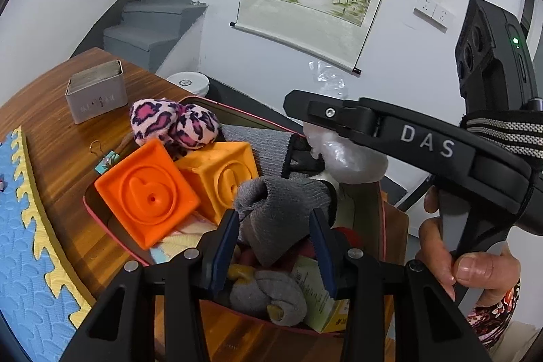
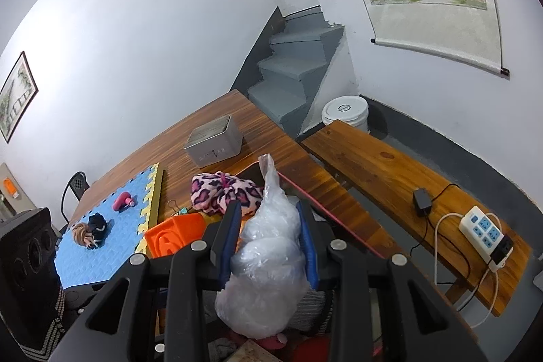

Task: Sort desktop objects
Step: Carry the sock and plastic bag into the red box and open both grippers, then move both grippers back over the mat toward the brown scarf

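**Two grippers clamped over a crowded pink tin**

Left gripper (image 1: 276, 226): blue pads pressed on both sides of a grey knitted sock (image 1: 281, 209), held just above the pink-rimmed tin (image 1: 101, 219). Right gripper (image 2: 268, 240): pads closed on a crumpled clear plastic bag (image 2: 268, 260), over the far side of the same tin. Inside the tin: two orange blocks (image 1: 149, 195), another rolled grey sock (image 1: 271, 294), a leopard-print pink cloth (image 1: 173, 124) at the rim. Beside the tin, on the wooden table (image 1: 54, 158): a binder clip (image 1: 105, 156), a grey box (image 1: 96, 97), a blue foam mat (image 2: 101, 246) with small toys. Beyond the table: a wooden bench (image 2: 390, 168) with a power strip (image 2: 482, 226).
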### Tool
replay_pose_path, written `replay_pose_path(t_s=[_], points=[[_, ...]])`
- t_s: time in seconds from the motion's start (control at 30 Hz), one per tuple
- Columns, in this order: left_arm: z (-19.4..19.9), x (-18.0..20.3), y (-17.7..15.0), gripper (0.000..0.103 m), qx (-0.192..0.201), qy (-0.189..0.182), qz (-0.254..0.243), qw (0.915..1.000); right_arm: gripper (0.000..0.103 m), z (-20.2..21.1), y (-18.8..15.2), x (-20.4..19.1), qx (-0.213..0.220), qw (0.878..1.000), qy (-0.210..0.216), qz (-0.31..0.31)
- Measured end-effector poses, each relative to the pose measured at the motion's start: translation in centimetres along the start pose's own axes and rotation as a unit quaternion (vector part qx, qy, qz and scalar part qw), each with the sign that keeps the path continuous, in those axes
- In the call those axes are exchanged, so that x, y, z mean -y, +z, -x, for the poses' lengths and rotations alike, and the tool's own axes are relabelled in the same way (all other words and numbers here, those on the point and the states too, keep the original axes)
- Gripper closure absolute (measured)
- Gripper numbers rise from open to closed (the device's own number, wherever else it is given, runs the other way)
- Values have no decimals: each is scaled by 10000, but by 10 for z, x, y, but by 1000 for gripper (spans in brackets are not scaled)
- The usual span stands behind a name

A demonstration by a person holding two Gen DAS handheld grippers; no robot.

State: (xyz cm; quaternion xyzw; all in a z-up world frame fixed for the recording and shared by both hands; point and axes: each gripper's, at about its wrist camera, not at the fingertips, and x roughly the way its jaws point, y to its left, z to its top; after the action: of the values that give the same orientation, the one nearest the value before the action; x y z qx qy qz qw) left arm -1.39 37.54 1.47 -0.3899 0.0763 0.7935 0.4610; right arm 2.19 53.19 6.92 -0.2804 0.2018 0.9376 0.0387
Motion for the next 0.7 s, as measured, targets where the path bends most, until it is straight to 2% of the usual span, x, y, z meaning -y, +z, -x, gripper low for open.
replay_pose_path(t_s=[0.07, 0.17, 0.27, 0.33, 0.37, 0.7], points=[[8, 0, 0, 59, 93, 85, -28, 9999, 67, -1, 1, -4, -18, 10000, 38, 45], [20, -2, 0, 47, 241, 248, -47, 9994, 65, -6, 3, -7, -129, 9998, 144, 39], [30, -7, -2, 47, 331, 366, -23, 9988, 62, -9, 2, -8, -230, 9995, 208, -19], [35, -11, -4, 47, 357, 432, 17, 9984, 48, -10, 1, -9, -275, 9994, 223, -66], [37, -13, -4, 47, 371, 474, 42, 9982, 47, -9, 1, -10, -277, 9993, 225, -80], [54, -42, -9, 47, 460, 740, 273, 9958, 47, 0, -2, -30, -179, 9997, 178, 32]])
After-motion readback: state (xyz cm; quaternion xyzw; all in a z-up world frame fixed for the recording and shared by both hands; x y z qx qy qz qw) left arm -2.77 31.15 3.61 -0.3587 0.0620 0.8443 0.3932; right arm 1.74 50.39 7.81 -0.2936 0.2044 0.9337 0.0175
